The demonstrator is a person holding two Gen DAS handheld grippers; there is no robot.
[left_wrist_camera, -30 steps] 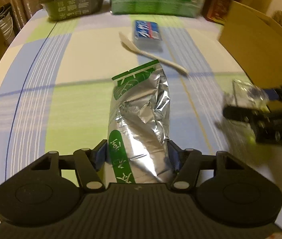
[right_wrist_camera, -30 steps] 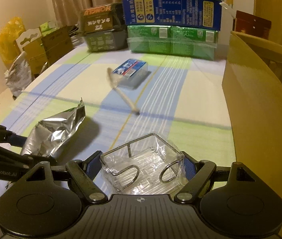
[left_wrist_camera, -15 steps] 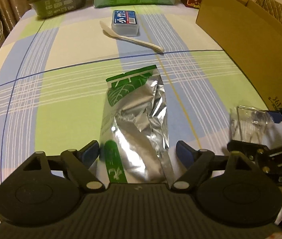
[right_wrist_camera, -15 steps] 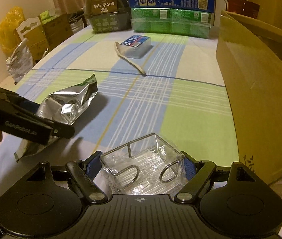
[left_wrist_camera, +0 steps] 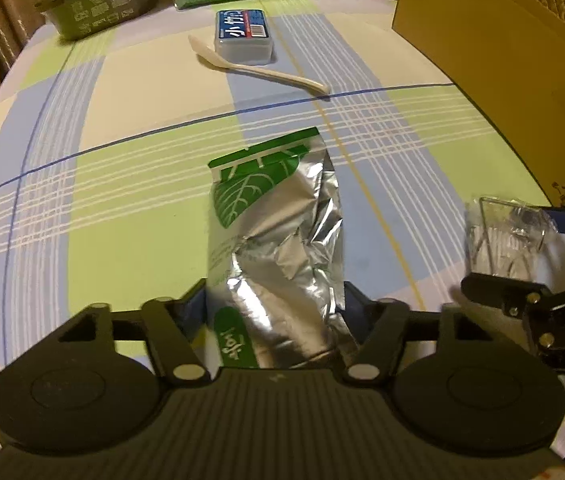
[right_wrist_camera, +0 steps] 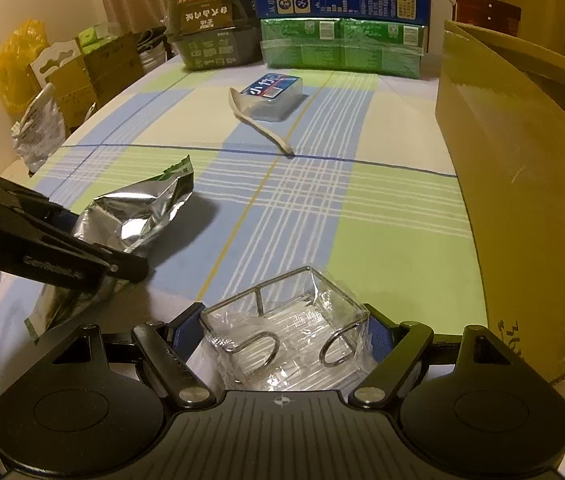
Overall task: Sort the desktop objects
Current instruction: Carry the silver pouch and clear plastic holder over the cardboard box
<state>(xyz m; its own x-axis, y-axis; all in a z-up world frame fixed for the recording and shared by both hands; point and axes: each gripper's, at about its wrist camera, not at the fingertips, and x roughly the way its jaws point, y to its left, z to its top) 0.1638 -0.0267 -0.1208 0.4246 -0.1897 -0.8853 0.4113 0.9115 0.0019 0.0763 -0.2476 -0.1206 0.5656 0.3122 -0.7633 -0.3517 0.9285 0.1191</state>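
Left gripper (left_wrist_camera: 274,300), jaws just closing, clenches the crumpled silver-and-green foil pouch (left_wrist_camera: 278,232); right gripper (right_wrist_camera: 284,330) grasps the clear wire-framed box (right_wrist_camera: 282,316). The thin foil could slip free.

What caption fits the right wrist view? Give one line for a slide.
Right gripper clamps a clear wire-framed packet beside the cardboard box, left gripper on the foil pouch.

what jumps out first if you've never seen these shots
The crumpled silver and green foil pouch lying mid-table between the left gripper's closing fingers, and the clear wire-framed packet clamped in the right gripper. Farther back, a white spoon rests against a small blue-labelled box, with a big cardboard box on the right.
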